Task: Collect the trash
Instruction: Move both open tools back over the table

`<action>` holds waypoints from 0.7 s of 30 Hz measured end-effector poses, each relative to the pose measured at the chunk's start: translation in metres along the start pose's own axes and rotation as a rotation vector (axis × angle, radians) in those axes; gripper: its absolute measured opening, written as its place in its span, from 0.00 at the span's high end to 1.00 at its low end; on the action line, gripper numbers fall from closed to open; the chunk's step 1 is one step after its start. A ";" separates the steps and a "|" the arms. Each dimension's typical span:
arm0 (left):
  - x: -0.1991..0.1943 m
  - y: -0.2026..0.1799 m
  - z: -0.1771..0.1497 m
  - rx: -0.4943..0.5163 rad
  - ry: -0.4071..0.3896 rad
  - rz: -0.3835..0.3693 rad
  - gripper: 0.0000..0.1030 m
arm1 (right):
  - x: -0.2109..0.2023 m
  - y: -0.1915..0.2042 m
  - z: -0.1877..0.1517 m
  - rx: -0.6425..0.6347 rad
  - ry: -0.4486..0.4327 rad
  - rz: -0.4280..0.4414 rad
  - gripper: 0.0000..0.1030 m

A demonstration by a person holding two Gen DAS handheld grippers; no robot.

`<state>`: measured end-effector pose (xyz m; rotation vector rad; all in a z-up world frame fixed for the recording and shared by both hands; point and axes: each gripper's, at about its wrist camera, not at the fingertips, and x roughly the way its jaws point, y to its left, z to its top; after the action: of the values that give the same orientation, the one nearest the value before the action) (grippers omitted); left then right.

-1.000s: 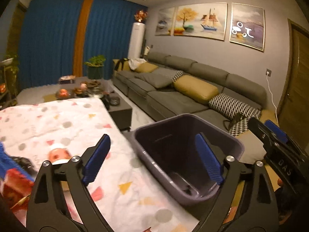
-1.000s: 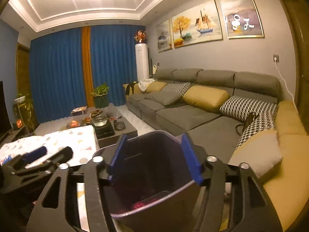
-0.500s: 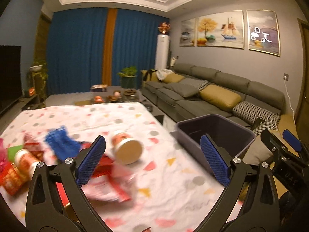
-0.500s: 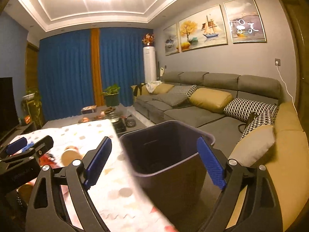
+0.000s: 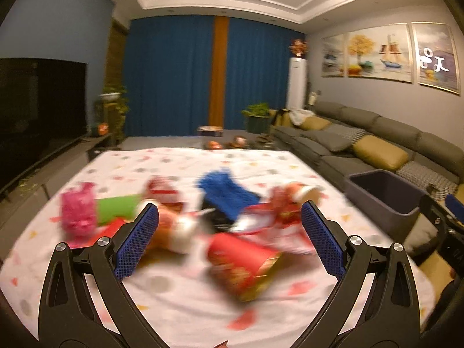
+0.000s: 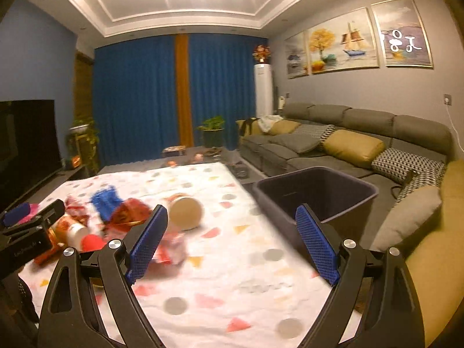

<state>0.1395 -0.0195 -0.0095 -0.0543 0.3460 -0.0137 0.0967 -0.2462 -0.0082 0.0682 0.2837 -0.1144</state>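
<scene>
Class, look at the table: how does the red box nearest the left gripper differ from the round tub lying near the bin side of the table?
1. Shape: the red box is flat-sided with corners; the round tub is a cylinder.
2. Colour: the red box is red with a gold edge; the round tub shows a tan end and a reddish body.
3. Place: the red box lies nearer the camera than the pile; the round tub lies at the pile's edge, towards the bin.

Both lie on the patterned cloth, and neither is held.
</scene>
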 end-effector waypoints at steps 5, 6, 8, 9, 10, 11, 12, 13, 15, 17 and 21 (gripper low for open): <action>-0.009 0.060 -0.004 -0.036 -0.001 0.116 0.06 | 0.002 0.031 -0.002 -0.018 0.017 0.055 0.15; -0.010 0.071 -0.006 -0.042 0.001 0.138 0.06 | 0.003 0.039 -0.003 -0.024 0.021 0.065 0.15; -0.012 0.088 -0.008 -0.056 0.005 0.169 0.06 | 0.005 0.050 -0.004 -0.036 0.027 0.079 0.15; -0.012 0.097 -0.009 -0.064 0.007 0.180 0.06 | 0.006 0.055 -0.006 -0.042 0.031 0.085 0.15; -0.012 0.107 -0.010 -0.071 0.010 0.193 0.06 | 0.008 0.064 -0.007 -0.050 0.037 0.095 0.15; -0.012 0.113 -0.011 -0.076 0.014 0.204 0.06 | 0.009 0.069 -0.008 -0.054 0.040 0.100 0.15; -0.011 0.120 -0.013 -0.079 0.017 0.211 0.06 | 0.011 0.076 -0.008 -0.059 0.044 0.108 0.15; -0.010 0.127 -0.014 -0.083 0.022 0.220 0.06 | 0.012 0.081 -0.009 -0.064 0.047 0.113 0.15; -0.008 0.140 -0.016 -0.087 0.027 0.238 0.06 | 0.014 0.090 -0.012 -0.073 0.055 0.125 0.15; -0.005 0.151 -0.016 -0.088 0.029 0.254 0.06 | 0.015 0.099 -0.013 -0.082 0.060 0.134 0.15; 0.010 0.179 -0.015 -0.096 0.042 0.284 0.06 | 0.019 0.117 -0.014 -0.101 0.073 0.156 0.15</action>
<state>0.1445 0.1582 -0.0371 -0.0994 0.3941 0.2832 0.1255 -0.1312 -0.0214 -0.0060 0.3554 0.0580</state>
